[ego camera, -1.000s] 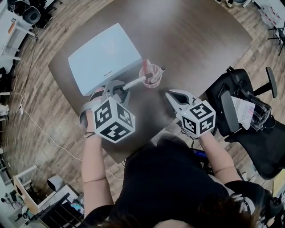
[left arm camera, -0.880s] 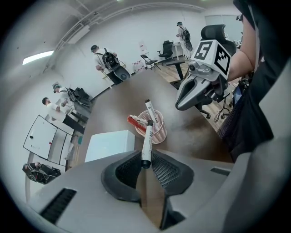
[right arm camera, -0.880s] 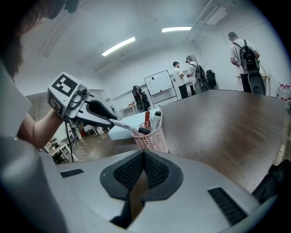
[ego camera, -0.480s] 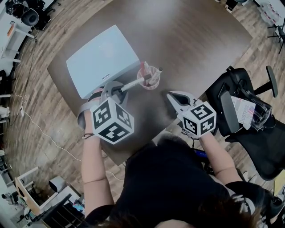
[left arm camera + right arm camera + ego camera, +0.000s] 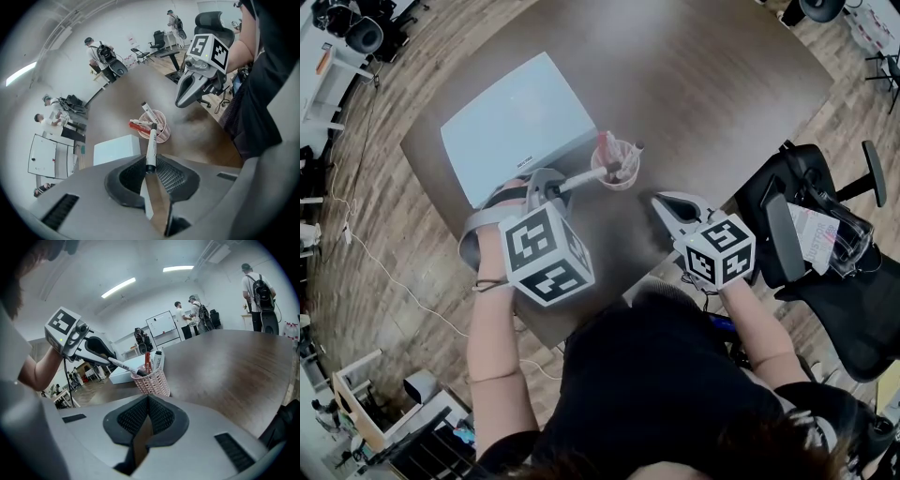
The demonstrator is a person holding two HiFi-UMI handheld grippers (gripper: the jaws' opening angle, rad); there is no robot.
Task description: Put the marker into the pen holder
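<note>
My left gripper (image 5: 546, 184) is shut on a white marker (image 5: 578, 176) with a black tip, held by its rear end. The marker slants toward the pink mesh pen holder (image 5: 617, 167), and its tip reaches the holder's near rim. In the left gripper view the marker (image 5: 151, 147) runs straight out from the pads to the holder (image 5: 157, 130), which has a red pen and a white marker in it. The right gripper view shows the marker (image 5: 123, 366) meeting the holder (image 5: 152, 380) at the rim. My right gripper (image 5: 666, 208) rests shut and empty on the table, right of the holder.
A white flat box (image 5: 517, 127) lies on the dark brown table (image 5: 712, 84) just left of the holder. A black office chair (image 5: 825, 244) stands at the table's right edge. People and desks stand far off in the room.
My left gripper has eased slightly toward the pen holder with the marker, bringing the tip to the rim. The right gripper has not moved.
</note>
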